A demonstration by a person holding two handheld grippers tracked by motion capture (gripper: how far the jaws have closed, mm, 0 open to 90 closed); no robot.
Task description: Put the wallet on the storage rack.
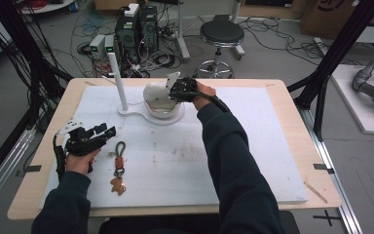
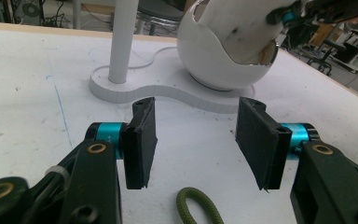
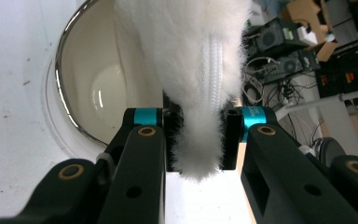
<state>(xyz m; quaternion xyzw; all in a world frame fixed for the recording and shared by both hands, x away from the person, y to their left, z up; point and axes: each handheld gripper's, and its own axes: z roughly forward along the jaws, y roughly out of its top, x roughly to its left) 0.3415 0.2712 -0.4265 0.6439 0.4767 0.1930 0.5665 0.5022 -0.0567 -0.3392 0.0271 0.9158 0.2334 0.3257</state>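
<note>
A white fluffy pad [image 3: 191, 70] with a stitched seam hangs between the jaws of my right gripper [image 3: 198, 140], which is shut on its edge. It dangles over the mouth of a white egg-shaped bowl [image 3: 93, 84] with a chrome rim. In the high view, the right gripper [image 1: 175, 90] holds the fluffy pad [image 1: 156, 92] at the bowl [image 1: 163, 111], mid-back of the table. My left gripper [image 1: 109, 132] hovers open at the left, nothing between its jaws [image 2: 196, 140]. Just in front of it lies a keychain [image 1: 119, 165] with a green cord loop [image 2: 198, 207].
The bowl sits on a flat white base [image 1: 131, 113] with an upright white post [image 1: 118, 83]. A white mat [image 1: 253, 161] covers the wooden table [image 1: 316, 195]. A stool [image 1: 220, 36] and computers with cables [image 1: 136, 34] stand on the floor beyond the far edge.
</note>
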